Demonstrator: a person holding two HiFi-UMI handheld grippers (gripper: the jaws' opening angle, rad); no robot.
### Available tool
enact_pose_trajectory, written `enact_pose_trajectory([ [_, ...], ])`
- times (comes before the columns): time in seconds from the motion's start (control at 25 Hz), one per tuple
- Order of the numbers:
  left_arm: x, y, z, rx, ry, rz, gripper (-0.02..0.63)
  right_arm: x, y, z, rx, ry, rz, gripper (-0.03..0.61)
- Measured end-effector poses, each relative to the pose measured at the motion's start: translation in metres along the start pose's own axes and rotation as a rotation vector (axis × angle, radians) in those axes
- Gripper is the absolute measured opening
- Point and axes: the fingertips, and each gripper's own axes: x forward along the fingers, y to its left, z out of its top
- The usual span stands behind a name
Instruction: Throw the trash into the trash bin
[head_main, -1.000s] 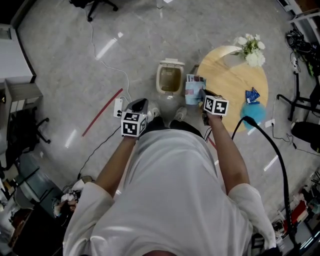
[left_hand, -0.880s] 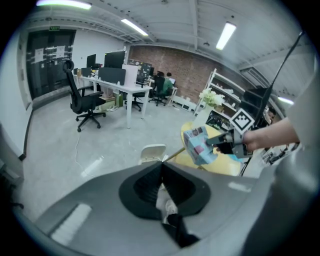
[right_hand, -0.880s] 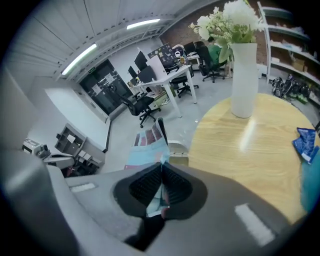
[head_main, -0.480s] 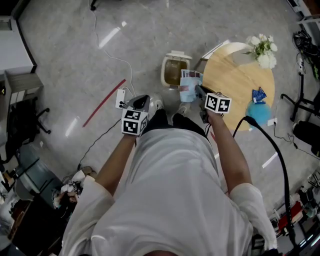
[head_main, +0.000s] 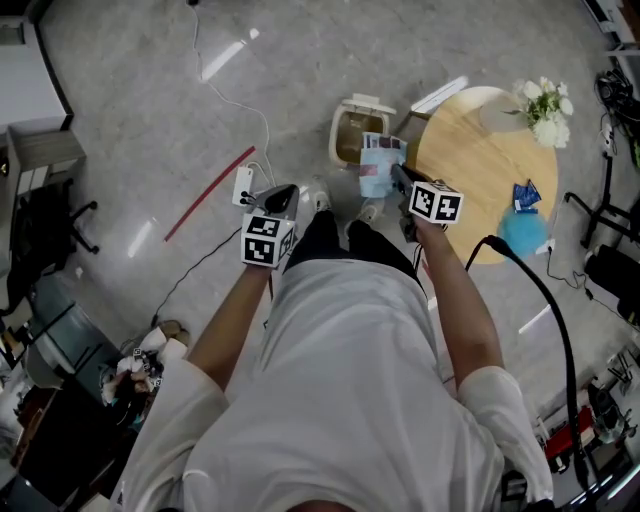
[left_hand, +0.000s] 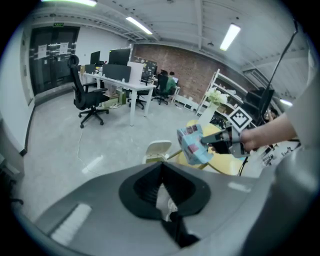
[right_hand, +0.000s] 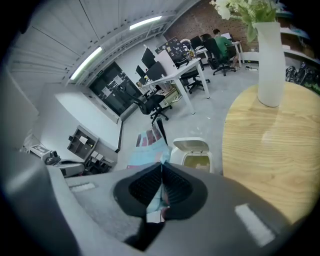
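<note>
Closing in: swinging the crumpled light-blue packet with pink print (head_main: 379, 168) away from the left edge of the round wooden desk (head_main: 485, 190), its place a second ago, toward the small cream trash bin with raised lid (head_main: 337, 140) on the floor just beside that edge. Now overlapping the bin's desk-side rim from above, not yet centred over the opening. Clamping the packet's end in the right tool (head_main: 396, 174). Keeping the left tool (head_main: 279, 196) closed on what looks like a small white scrap (left_hand: 164, 200), back from the bin. Judging release close, needing slightly more reach.
</note>
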Motion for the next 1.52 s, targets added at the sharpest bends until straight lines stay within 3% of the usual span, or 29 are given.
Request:
enact_pose_trajectory([
  [0.96,0.054,0.023,-0.029,-0.022,0.054,-0.024,0.003,0.085,-0.052,-0.037,0.129,0.007,-0.102,0.011],
  [1.36,0.094,0.032,-0.042,0.074,0.091,-0.032,0.004,0.13,-0.083,-0.049,0.126,0.014,-0.13,0.011],
  [1.52,0.106,0.036,-0.053,0.078,0.112,-0.033,0.003,0.149,-0.091,-0.058,0.137,0.016,-0.135,0.011],
])
